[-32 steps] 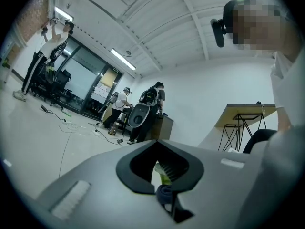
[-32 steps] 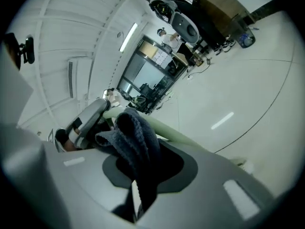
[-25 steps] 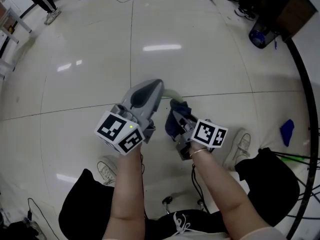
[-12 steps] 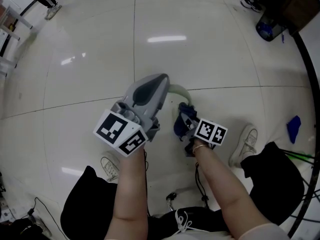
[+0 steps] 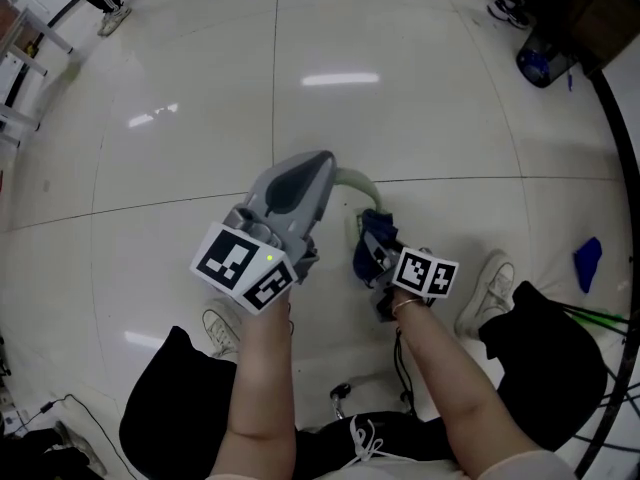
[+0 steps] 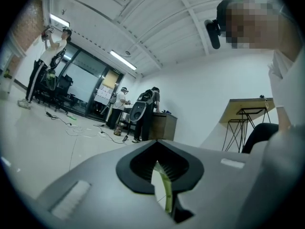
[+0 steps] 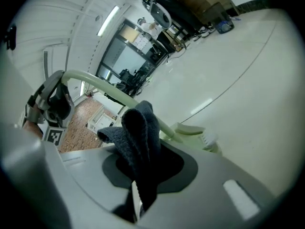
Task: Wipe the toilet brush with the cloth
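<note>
Two grippers – left gripper (image 5: 318, 168) clamped on toilet brush (image 5: 352, 179) handle, right gripper (image 5: 378, 260) pinching cloth (image 7: 140, 137) at that handle.

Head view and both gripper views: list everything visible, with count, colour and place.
toilet brush: one, pale green, handle clamped in the left tool
cloth: one, dark blue, gripped in the right tool, at the brush handle
scrap: one, blue, on the floor at right
container: one, blue, top right corner
rods: a few, green, right edge
cables: several, dark, on the far floor
bystanders: several, in the background of the left gripper view
shoes: two, white, on the person's feet
left tool: one, grey, shut on the brush
right tool: one, grey, shut on the cloth
</note>
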